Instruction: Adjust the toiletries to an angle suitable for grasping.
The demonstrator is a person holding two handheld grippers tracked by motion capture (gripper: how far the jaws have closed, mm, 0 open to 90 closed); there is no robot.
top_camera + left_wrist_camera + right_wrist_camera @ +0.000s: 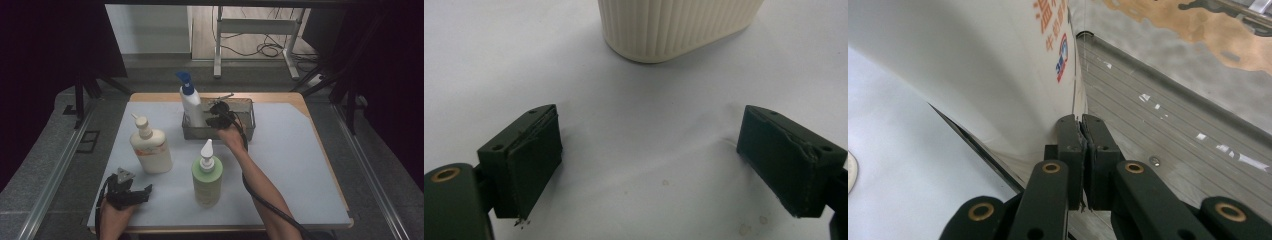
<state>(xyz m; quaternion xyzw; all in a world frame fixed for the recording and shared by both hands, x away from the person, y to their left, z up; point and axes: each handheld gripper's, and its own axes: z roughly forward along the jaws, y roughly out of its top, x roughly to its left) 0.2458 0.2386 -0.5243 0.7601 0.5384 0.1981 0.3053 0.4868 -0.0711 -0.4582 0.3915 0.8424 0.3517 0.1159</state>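
A white bottle with a blue pump stands in a metal mesh basket at the back of the mat. My right gripper is at the basket, just right of that bottle. In the right gripper view its jaws are shut together with nothing between them, close beside the bottle's white wall and above the basket floor. My left gripper rests near the front left edge, open and empty. The ribbed base of a cream pump bottle stands just ahead of it.
The cream pump bottle stands left of centre and a green bottle with a white pump stands front centre, beside my right forearm. The grey mat covers the table. A cable trails along the right forearm.
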